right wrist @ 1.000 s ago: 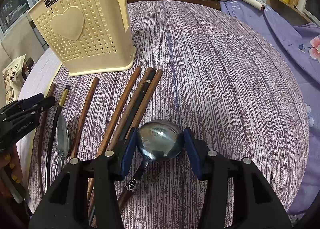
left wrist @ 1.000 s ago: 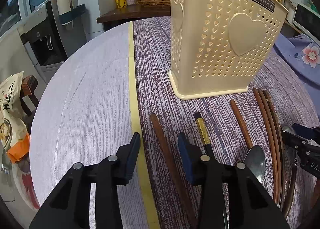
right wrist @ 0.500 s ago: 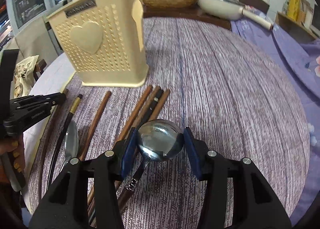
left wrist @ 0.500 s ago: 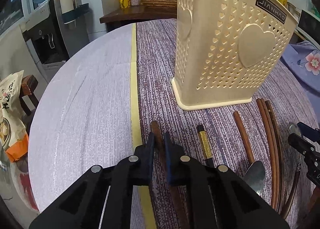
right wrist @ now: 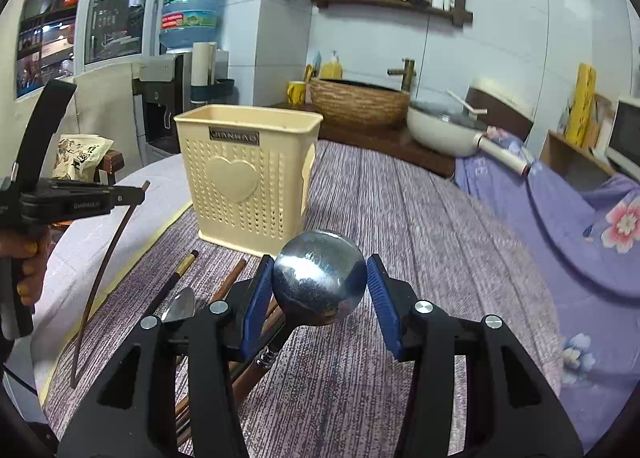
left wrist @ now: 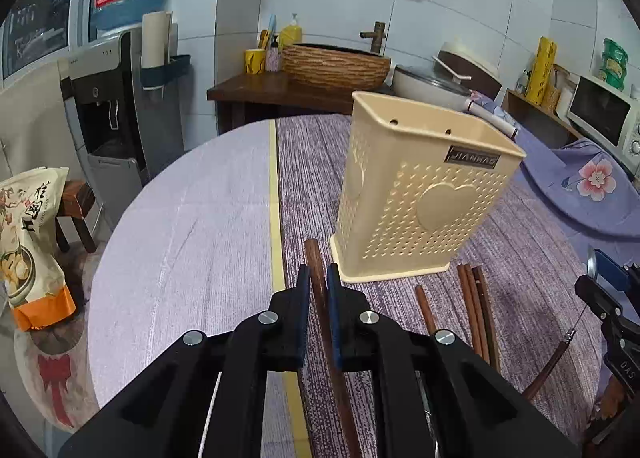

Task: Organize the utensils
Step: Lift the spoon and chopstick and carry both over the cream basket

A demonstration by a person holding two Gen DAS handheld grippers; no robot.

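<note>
1. The left claw (left wrist: pixel 318 278) is clenched on a brown chopstick (left wrist: pixel 316 262), whose tip sticks out just past the pads; its jaws have just been closing, with the chopstick between them.
2. In the right wrist view the left claw (right wrist: pixel 140 192) holds that chopstick (right wrist: pixel 108 258) near its top end, and the rest hangs down toward the tabletop (right wrist: pixel 420 258); whether the low end touches the cloth I cannot tell.
3. The right claw (right wrist: pixel 320 286) grasps a metal spoon (right wrist: pixel 320 282) by its round bowl, one blue pad against each side, with the handle running back under the claw.
4. Below and to the left of the right claw lie more utensils on the tabletop: a smaller spoon (right wrist: pixel 180 304), a dark chopstick with a gold band (right wrist: pixel 176 278), and brown chopsticks (right wrist: pixel 230 282) partly hidden by the claw.
5. In the left wrist view, several brown chopsticks (left wrist: pixel 472 298) lie just right of the left claw, beside the right claw (left wrist: pixel 600 278).
6. Beyond both claws stands a cream basket (right wrist: pixel 248 178) with heart-shaped holes, upright on the tabletop and open at the top.
7. Farther off, past the tabletop's edge, sit a woven basin (right wrist: pixel 360 102) and a white pan (right wrist: pixel 444 130).
</note>
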